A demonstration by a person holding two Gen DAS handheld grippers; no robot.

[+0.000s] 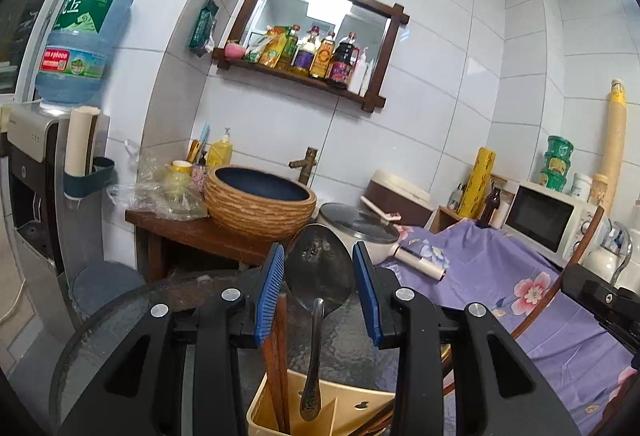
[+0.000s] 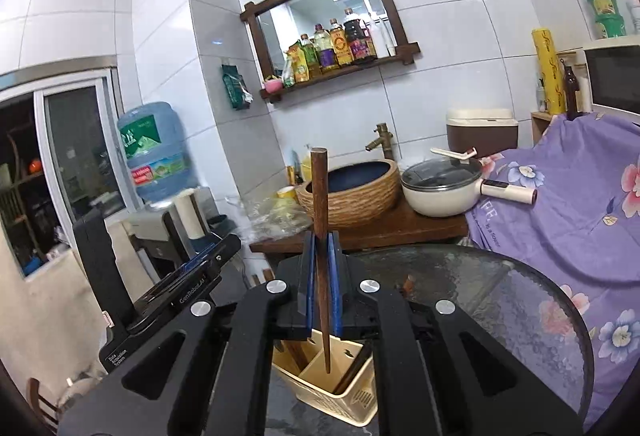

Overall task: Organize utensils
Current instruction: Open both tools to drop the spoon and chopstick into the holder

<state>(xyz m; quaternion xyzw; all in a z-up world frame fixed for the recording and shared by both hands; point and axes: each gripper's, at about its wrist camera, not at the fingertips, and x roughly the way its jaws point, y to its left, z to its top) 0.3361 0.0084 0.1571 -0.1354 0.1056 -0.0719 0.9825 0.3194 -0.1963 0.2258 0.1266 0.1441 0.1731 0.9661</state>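
Observation:
In the left wrist view my left gripper (image 1: 319,248) is shut on a metal spoon (image 1: 320,272), its blue pads against the edges of the bowl. The spoon hangs handle-down, its tip over the cream utensil holder (image 1: 352,402). Wooden chopsticks (image 1: 276,360) stand in the holder's left compartment. In the right wrist view my right gripper (image 2: 322,236) is shut on a dark wooden chopstick (image 2: 320,188). The chopstick stands upright with its lower tip inside a compartment of the holder (image 2: 344,392). Other dark utensils lean in the compartments beside it.
The holder stands on a round glass table (image 2: 500,296). Behind it a wooden counter carries a woven basin (image 2: 352,192) with a brass tap and a lidded white pot (image 2: 440,192). A purple flowered cloth (image 2: 560,204) lies at the right, a water dispenser (image 1: 36,156) at the left.

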